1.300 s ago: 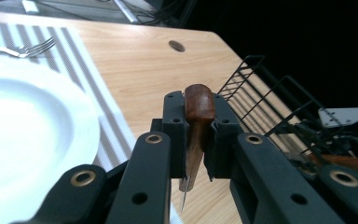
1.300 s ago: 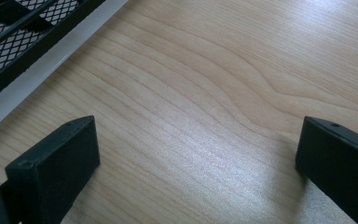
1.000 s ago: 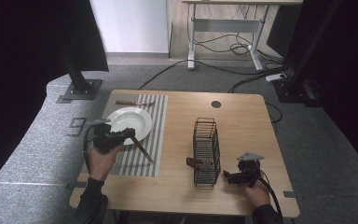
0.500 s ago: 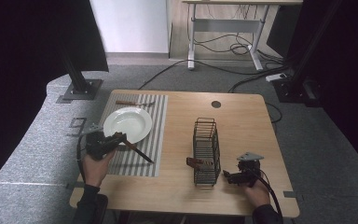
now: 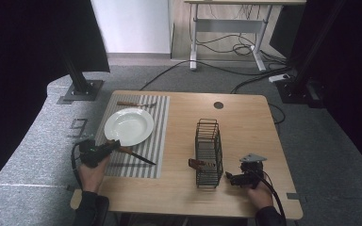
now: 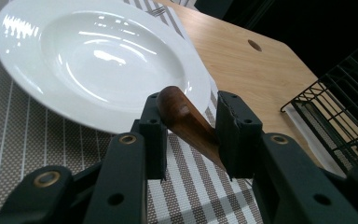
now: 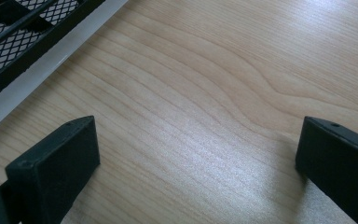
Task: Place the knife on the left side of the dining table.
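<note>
A wooden-handled utensil (image 6: 186, 123) is clenched by its handle between the jaws of the left tool (image 5: 104, 149), near the table's left edge. Its dark blade end runs out over the striped placemat (image 5: 155, 134) toward the table's front edge, just beside the white plate (image 5: 128, 126). The grip appears to be taken near the handle's end so that the working end stays free (whether it is a knife or some other utensil cannot be told). The right tool (image 5: 235, 179) is held released, its jaws spread wide above bare wood near the table's front right corner, just beside the black wire rack (image 5: 208, 150); it seems to be kept ready there to steady the rack or receive something. Another brown-handled piece (image 5: 199, 164) is seen at the rack's lower part, and one more utensil (image 5: 133, 104) is laid across the placemat's far end.

The table (image 5: 245, 122) is of pale, grained wood with a round cable hole near its far edge. It is surrounded by grey carpet, with loose cables, dark stands and a second desk beyond.
</note>
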Available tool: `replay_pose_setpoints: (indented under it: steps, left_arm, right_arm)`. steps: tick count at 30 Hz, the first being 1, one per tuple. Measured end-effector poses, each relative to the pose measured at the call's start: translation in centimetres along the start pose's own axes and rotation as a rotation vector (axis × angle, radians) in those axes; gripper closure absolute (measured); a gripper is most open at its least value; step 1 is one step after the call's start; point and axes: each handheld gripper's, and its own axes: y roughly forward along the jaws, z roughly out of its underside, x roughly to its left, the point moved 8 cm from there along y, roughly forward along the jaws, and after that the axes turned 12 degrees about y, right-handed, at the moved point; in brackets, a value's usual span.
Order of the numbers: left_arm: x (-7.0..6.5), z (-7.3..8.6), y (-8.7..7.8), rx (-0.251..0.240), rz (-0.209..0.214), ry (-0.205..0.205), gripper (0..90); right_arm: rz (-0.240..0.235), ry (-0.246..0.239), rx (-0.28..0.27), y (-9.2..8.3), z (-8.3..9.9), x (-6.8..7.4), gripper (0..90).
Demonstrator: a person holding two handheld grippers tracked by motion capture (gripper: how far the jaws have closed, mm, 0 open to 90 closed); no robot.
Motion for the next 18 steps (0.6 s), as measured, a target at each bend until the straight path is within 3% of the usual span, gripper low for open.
replay_pose_setpoints:
  steps: [3,11,18]
  left_arm:
    - [0.8,0.7,0.2,-0.005,0.019,-0.042,63.9]
    - [2.4,2.6,0.5,0.001,0.038,-0.106,59.9]
    - [3.0,3.2,0.6,0.025,0.024,-0.107,56.4]
  right_arm:
    - [0.000,0.000,0.000,0.0,0.0,0.0,0.0]
    - [0.000,0.000,0.000,0.0,0.0,0.0,0.0]
    - [0.000,0.000,0.000,0.0,0.0,0.0,0.0]
